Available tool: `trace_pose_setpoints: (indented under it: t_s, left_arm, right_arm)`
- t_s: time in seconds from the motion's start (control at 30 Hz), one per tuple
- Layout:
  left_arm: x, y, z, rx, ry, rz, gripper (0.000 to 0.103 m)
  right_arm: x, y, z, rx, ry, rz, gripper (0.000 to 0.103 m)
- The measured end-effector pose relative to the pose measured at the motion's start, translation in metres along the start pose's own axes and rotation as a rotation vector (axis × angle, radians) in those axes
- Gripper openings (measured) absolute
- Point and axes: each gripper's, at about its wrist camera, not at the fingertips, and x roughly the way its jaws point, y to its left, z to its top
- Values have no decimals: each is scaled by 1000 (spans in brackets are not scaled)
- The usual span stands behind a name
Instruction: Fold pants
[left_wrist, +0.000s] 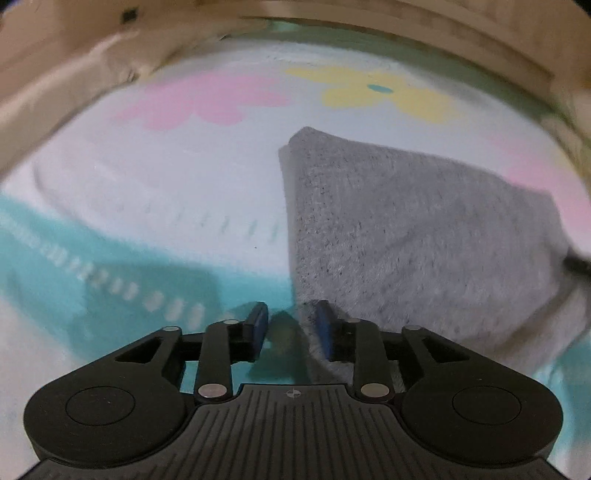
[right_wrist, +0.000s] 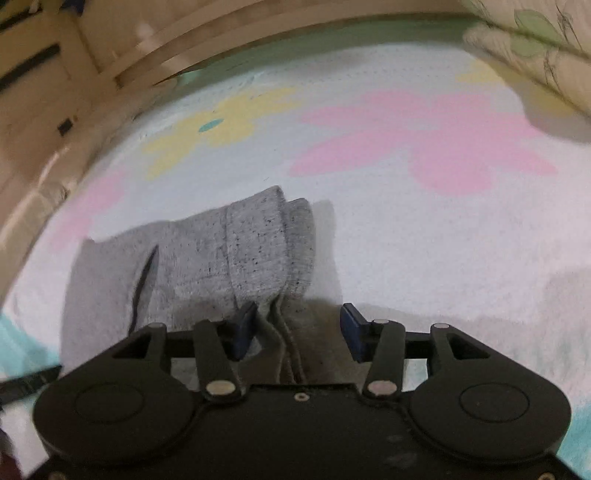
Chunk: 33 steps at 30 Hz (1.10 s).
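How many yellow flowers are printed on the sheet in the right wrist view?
2: one yellow flower beyond the grey pants, another, partly seen, by the pillow. More may be hidden.

The left gripper (left_wrist: 290, 325) sits low in its own view and points forward, its black linkage arms spread to either side; its jaws stand a little apart, with a clear gap between the two blue pads (left_wrist: 260, 319), and nothing is held between them. The right gripper (right_wrist: 299, 325) is held in much the same forward-pointing pose, its jaws parted wider than the left pair, with its blue pads (right_wrist: 351, 328) well separated and not pressing on anything. Neither the person's hands nor arms show in either wrist view.
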Motion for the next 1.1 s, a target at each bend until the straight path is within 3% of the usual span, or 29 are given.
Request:
trace_pose_setpoints:
  t_s: [0.07, 0.2, 0.33, 0.4, 0.47, 0.53, 0.63, 0.8, 0.87, 0.97, 1.1]
  left_arm:
    - [-6, -2, 4, 6, 7, 18, 28]
    - [-33, 1, 5, -95, -54, 5, 28]
    - [-51, -20, -6, 0, -80, -30, 29]
    - [-44, -30, -17, 47, -43, -36, 29]
    - [-34, -31, -31, 33, 5, -34, 31]
    - [-33, -31, -40, 35, -9, -24, 35]
    - [-38, -32, -34, 61, -4, -23, 34]
    - [-76, -29, -29, 31, -103, -41, 34]
    - [-91, -32, -28, 34, -138, -56, 34]
    - [-110, -37, -27, 37, -186, -76, 35]
    - [-132, -43, -25, 36, -232, -31, 38]
  right_arm:
    - [-8, 3, 2, -65, -17, -16, 49]
    - [-32, 19, 3, -175, -113, -52, 49]
    - [-56, 33, -1, -231, -182, 10, 48]
    - [-58, 36, -10, -265, -156, 35, 46]
    - [-49, 38, -24, -296, -92, 19, 47]
    - [-37, 34, -40, -307, -4, -14, 49]
    - [-40, 27, -53, -276, -30, 0, 50]
    - [-77, 29, -60, -237, -69, 3, 49]
    - [-101, 30, -64, -226, -113, 31, 57]
    - [-129, 38, -64, -207, -166, 68, 81]
    - [-160, 52, -63, -207, -208, 93, 91]
